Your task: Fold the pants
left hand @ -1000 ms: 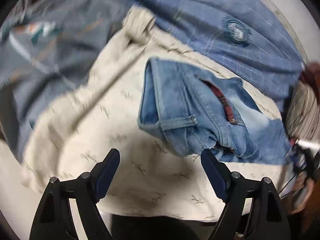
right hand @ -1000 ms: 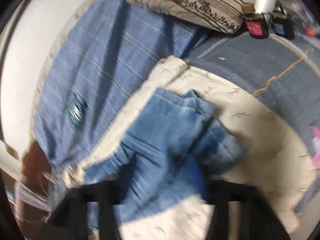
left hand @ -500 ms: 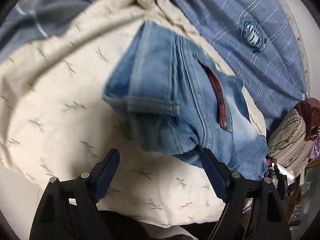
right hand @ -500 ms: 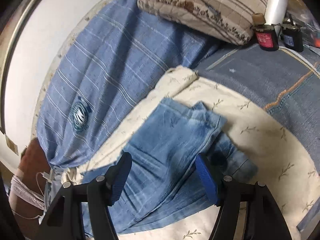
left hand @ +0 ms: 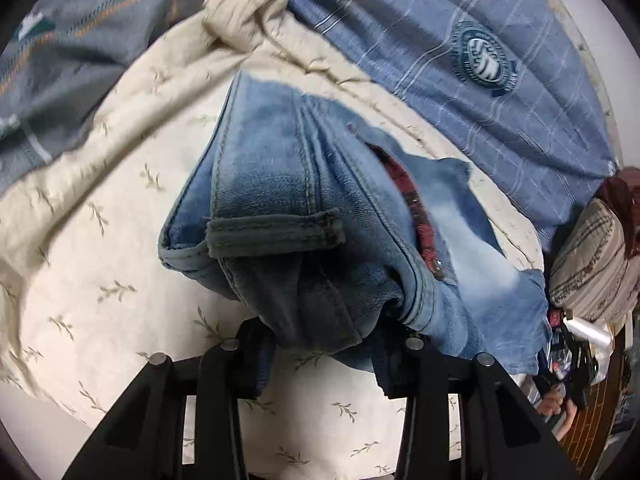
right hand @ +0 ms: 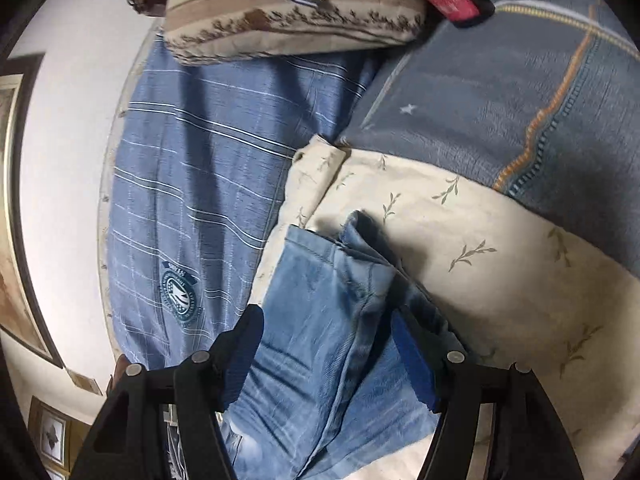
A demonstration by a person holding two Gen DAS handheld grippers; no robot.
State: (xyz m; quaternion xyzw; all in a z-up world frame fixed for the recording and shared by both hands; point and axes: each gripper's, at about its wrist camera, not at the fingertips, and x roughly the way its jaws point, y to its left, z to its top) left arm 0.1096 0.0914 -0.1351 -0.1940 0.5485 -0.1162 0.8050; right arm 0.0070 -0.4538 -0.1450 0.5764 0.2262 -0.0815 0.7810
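Light-blue denim pants [left hand: 304, 208] lie bunched on a cream leaf-print cloth [left hand: 100, 264]. A belt loop and a red-lined pocket show in the left wrist view. My left gripper [left hand: 320, 340] has its fingers on either side of the waist end, with denim filling the gap and lifted off the cloth. In the right wrist view the pants' leg end [right hand: 332, 320] lies between the fingers of my right gripper [right hand: 332, 352]. Its jaws stand apart around the denim, and I cannot tell if they press it.
A blue striped cloth with a round emblem [left hand: 480, 56] lies beyond the cream cloth. A grey-blue quilt [right hand: 500, 92] and a striped beige pillow [right hand: 288, 4] sit farther off. A red-labelled item [right hand: 456, 0] is by the pillow. A white wall [right hand: 64, 160] borders the bed.
My left gripper moved forward onto the waist end and its jaws narrowed around the denim. My right gripper moved forward over the leg end, its jaws a little narrower.
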